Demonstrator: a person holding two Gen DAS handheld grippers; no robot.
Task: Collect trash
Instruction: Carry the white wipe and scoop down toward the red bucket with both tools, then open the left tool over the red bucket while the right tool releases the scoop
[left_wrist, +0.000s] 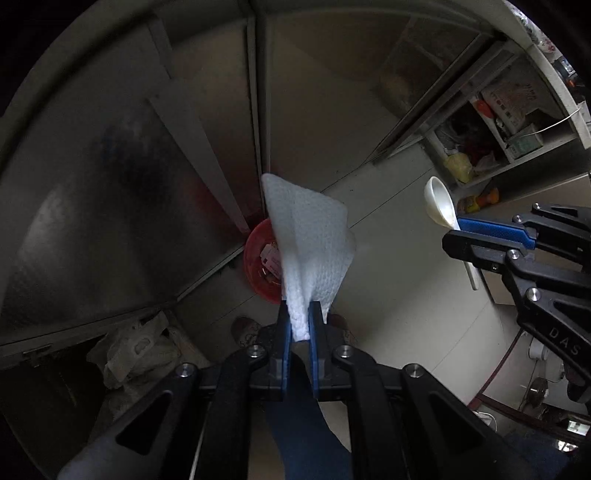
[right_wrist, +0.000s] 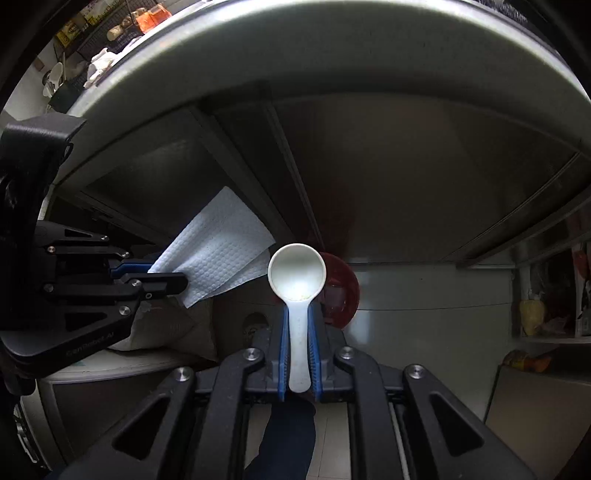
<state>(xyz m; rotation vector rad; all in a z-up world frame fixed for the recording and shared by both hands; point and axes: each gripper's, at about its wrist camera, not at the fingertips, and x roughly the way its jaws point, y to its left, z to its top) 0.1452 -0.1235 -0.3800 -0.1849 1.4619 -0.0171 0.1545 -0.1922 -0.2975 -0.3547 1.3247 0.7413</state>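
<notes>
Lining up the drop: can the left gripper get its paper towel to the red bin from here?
Probably yes. The left gripper is shut on the paper towel, with the open red bin right below it and nothing between. The right gripper, holding the white spoon, stays off to the side.

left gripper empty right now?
No: the left gripper is clamped on a white paper towel that sticks out past its blue pads.
</notes>
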